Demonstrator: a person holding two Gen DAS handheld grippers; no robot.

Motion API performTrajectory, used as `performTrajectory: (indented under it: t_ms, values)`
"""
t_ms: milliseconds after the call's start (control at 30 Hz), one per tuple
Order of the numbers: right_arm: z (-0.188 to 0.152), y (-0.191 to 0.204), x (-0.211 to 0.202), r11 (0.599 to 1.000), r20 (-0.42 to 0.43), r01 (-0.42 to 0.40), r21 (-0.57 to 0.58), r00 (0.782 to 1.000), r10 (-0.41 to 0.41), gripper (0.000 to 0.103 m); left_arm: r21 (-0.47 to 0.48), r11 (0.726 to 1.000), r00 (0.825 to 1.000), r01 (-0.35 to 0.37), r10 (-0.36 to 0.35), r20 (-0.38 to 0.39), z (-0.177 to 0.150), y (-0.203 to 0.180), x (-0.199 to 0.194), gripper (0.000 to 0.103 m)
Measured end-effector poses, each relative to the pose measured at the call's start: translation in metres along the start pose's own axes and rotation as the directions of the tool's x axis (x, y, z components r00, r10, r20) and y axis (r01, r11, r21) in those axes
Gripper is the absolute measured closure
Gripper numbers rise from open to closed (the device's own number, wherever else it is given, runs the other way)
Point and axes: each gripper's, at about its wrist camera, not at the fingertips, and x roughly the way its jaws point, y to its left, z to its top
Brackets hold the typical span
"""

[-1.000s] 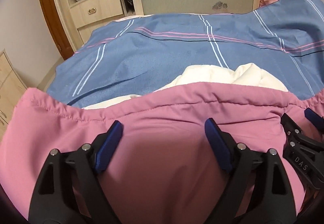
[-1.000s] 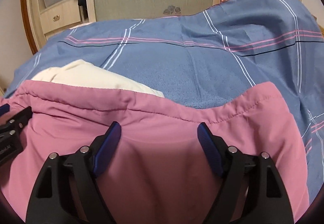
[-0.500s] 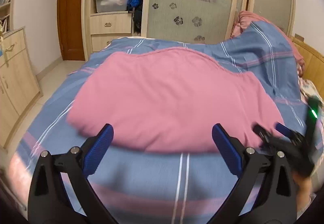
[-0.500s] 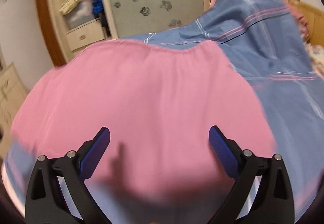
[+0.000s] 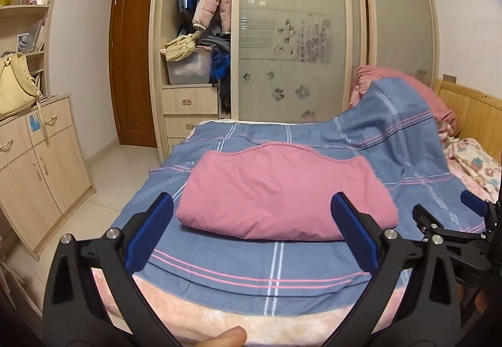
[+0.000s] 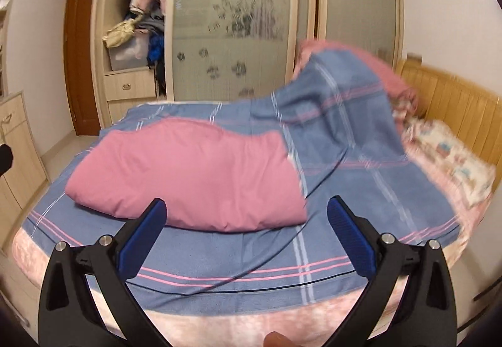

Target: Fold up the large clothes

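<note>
The pink garment (image 5: 282, 196) lay folded in a soft, puffy bundle on the blue striped sheet (image 5: 276, 271) that covered the bed. In the left wrist view it sat in the middle, just past the tips of the left gripper (image 5: 251, 234). Its folded edge faced 6 o'clock and its wavy seam edge faced 12 o'clock.

The left gripper was spread wide with nothing between its blue pads (image 5: 150, 237). It was not touching the pink garment. The right gripper (image 5: 470, 221) showed at 3 o'clock in that view, low by the edge of the bed, and it also looked spread apart.

In the right wrist view the pink garment (image 6: 188, 177) sat toward 10 o'clock from the right gripper (image 6: 248, 240). That gripper was wide apart too and held nothing. Its blue pads (image 6: 348, 237) hung over the sheet, apart from the bundle.

At 2 o'clock the sheet rose up over a big lump (image 5: 392, 127), with pink bedding (image 5: 417, 89) peeking out on top. A flowery blanket (image 5: 470, 165) lay at 3 o'clock beside the wooden headboard (image 5: 477, 124).

At 12 o'clock stood the wardrobe (image 5: 298, 49) with frosted sliding doors. Its open part held a hanging puffy coat (image 5: 213, 2) and a plastic box (image 5: 188, 71) with clothes piled on it. A brown door (image 5: 131, 64) was at 11 o'clock, and a cabinet (image 5: 40, 165) with a yellow bag (image 5: 15, 86) on top was at 9 o'clock.
</note>
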Motion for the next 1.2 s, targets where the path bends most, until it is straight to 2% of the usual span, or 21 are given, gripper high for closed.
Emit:
performTrajectory:
  t_ms: [133,233,367,600,767,933,1200]
  values:
    - [0.007,-0.003,-0.042,1.0,0.04,0.022,0.019,0.999,-0.022,0.001,-0.002,1.0,1.0,-0.005,0.005,0.029,0.006,-0.007,-0.041,0.002]
    - [0.008,-0.006,-0.063,0.999,0.06,-0.007,0.043,0.998,0.004,0.001,0.011,0.999,0.998,-0.031,0.03,0.064,0.008,-0.014,-0.068,0.002]
    - [0.007,-0.002,-0.082,1.0,0.081,-0.011,0.017,0.997,0.01,0.001,0.004,1.0,0.998,-0.018,0.018,0.062,0.008,-0.018,-0.086,0.002]
    - [0.005,-0.001,-0.097,1.0,0.087,-0.022,0.017,0.996,0.02,0.001,0.005,0.999,0.998,-0.033,0.033,0.05,0.009,-0.021,-0.099,0.002]
    - [0.003,-0.001,-0.102,0.999,0.086,-0.03,0.016,0.996,0.029,0.001,0.043,0.998,0.997,-0.044,0.041,0.06,0.007,-0.03,-0.104,0.002]
    - [0.002,-0.003,-0.104,0.999,0.086,-0.028,0.027,0.996,0.026,0.001,0.052,0.998,0.998,-0.023,0.02,0.056,0.006,-0.034,-0.106,0.002]
    - [0.0,-0.004,-0.104,0.999,0.078,-0.035,0.03,0.996,0.032,0.001,0.066,0.997,0.999,-0.03,0.027,0.047,0.004,-0.036,-0.105,0.002]
